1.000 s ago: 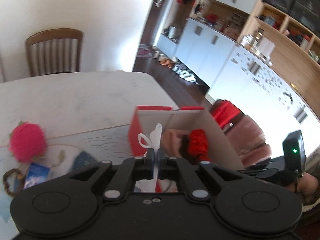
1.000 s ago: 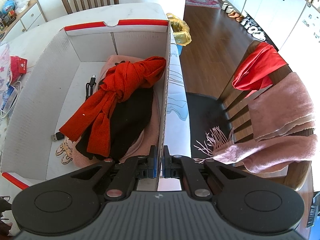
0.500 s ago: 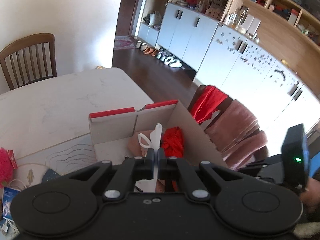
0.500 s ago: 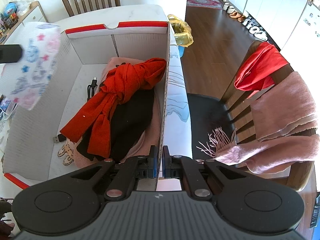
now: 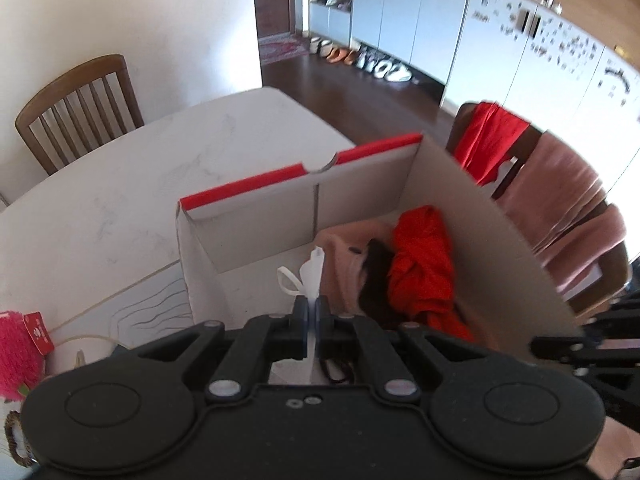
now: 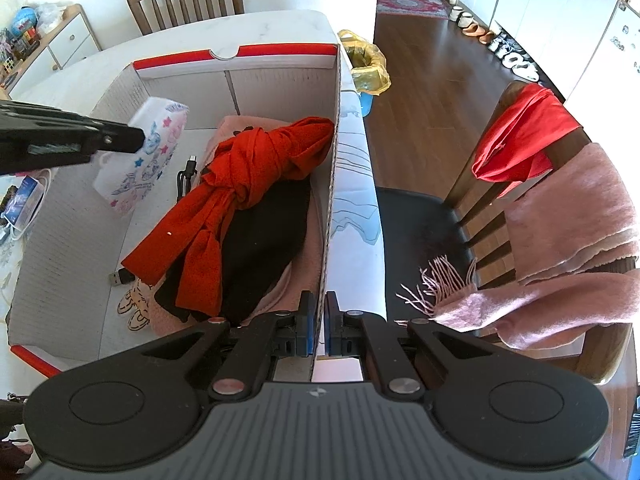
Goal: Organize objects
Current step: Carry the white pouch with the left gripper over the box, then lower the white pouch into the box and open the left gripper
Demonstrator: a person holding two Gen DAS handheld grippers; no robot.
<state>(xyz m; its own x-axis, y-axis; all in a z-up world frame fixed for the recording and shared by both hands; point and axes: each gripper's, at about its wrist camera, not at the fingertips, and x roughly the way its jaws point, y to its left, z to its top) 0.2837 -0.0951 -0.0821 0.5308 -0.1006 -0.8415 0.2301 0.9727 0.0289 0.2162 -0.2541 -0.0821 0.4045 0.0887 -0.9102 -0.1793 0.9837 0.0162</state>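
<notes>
My left claw [image 5: 311, 307] is pinched tight on a white plastic bag [image 6: 141, 154] printed with blue and pink stars, hanging inside the cardboard box [image 6: 256, 80], whose wall my right claw [image 6: 318, 322] clamps.

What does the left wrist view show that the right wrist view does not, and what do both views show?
Only the left wrist view shows the pink fluffy toy on the table and the left gripper from behind, its jaws shut on a thin white edge of the printed pouch.

Only the right wrist view shows the pouch's printed side, the black cable, the USB stick, the yellow-lined bin, and the right gripper clamped on the box wall.

Both show the cardboard box, the red scarf and the pink scarf on the chair.
</notes>
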